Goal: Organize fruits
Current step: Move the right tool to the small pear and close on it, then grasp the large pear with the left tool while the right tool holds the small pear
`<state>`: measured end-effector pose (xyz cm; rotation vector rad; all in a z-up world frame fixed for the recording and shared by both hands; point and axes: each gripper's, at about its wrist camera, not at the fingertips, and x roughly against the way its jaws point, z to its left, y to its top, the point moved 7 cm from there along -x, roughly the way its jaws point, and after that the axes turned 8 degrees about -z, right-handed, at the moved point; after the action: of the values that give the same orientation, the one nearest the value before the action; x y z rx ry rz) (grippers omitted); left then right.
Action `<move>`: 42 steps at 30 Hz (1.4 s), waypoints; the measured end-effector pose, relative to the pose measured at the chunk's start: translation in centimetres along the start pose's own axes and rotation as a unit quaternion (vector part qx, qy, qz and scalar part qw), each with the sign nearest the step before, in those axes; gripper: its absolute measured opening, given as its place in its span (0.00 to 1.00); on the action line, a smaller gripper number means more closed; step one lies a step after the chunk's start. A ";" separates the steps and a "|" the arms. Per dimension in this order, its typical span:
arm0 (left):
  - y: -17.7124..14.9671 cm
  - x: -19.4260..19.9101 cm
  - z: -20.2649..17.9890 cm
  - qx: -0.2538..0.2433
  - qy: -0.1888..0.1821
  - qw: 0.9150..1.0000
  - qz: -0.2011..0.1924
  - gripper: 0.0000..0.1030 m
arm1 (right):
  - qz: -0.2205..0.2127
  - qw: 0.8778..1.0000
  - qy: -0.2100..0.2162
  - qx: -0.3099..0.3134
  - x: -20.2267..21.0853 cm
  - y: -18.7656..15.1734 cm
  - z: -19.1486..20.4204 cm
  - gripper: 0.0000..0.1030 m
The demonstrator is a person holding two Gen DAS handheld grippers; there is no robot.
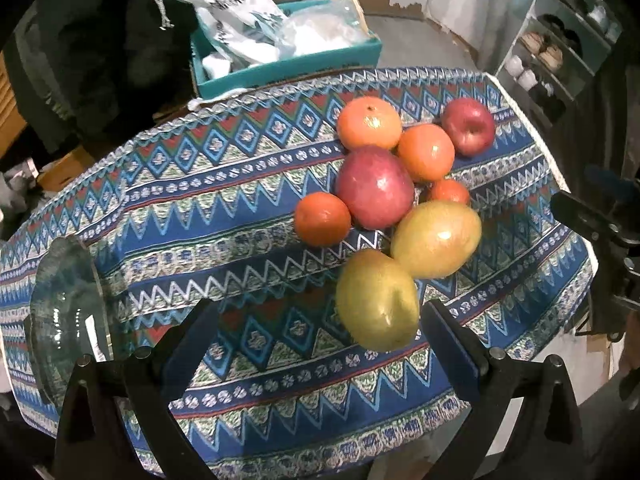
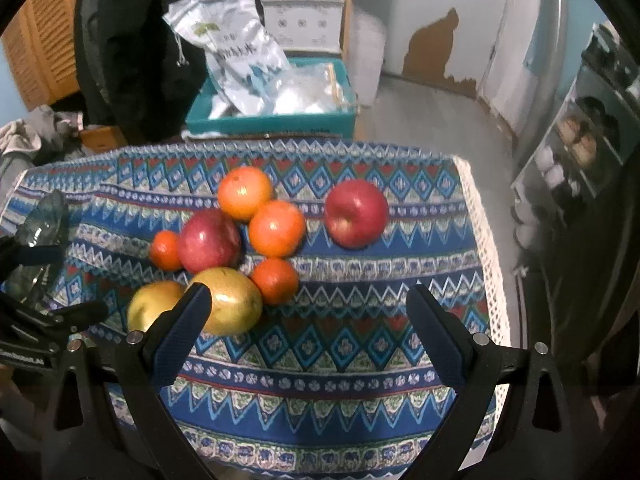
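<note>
Fruit lies in a cluster on the patterned blue tablecloth (image 1: 240, 208): two yellow mangoes (image 1: 378, 300) (image 1: 436, 238), two red apples (image 1: 374, 186) (image 1: 468, 126), several oranges (image 1: 368, 122) and small tangerines (image 1: 322, 218). The same cluster shows in the right wrist view, with a lone red apple (image 2: 356, 213) to the right and a mango (image 2: 228, 300) nearest. My left gripper (image 1: 320, 320) is open and empty, just short of the near mango. My right gripper (image 2: 308, 308) is open and empty above the cloth. A clear glass plate (image 1: 64, 304) sits at the left.
A teal box (image 1: 288, 64) with white bags stands on the floor beyond the table. A shoe rack (image 1: 560, 52) is at the right. The cloth's lace edge (image 2: 488, 240) marks the table's right side. The other gripper (image 1: 600, 220) shows at the right edge.
</note>
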<state>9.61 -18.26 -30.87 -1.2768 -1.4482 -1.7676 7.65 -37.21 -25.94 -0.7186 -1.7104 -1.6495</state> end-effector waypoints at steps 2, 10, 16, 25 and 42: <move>-0.1 -0.9 -0.3 -0.003 0.002 1.000 0.009 0.99 | 0.007 1.000 0.001 -0.003 -0.5 -0.4 -0.2 0.93; -0.7 -3.5 -1.3 0.000 -0.015 0.999 0.038 0.99 | 0.033 0.999 0.016 -0.019 -2.2 -1.9 -0.5 0.93; -1.1 -5.2 -2.4 -0.003 -0.021 0.998 0.053 0.99 | 0.042 0.999 0.016 -0.012 -3.2 -2.2 0.0 0.93; -2.1 -7.3 -3.3 0.019 -0.066 0.995 0.074 0.76 | 0.049 0.998 0.027 -0.013 -3.9 -2.0 0.4 0.93; -2.2 -5.6 -1.5 0.050 -0.077 0.995 0.049 0.63 | 0.072 0.993 0.090 0.022 -6.1 -2.3 4.9 0.93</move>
<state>9.60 -19.90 -36.84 -1.4321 -1.5105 -1.5431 9.43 -32.20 -32.09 -0.6366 -1.5276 -1.5240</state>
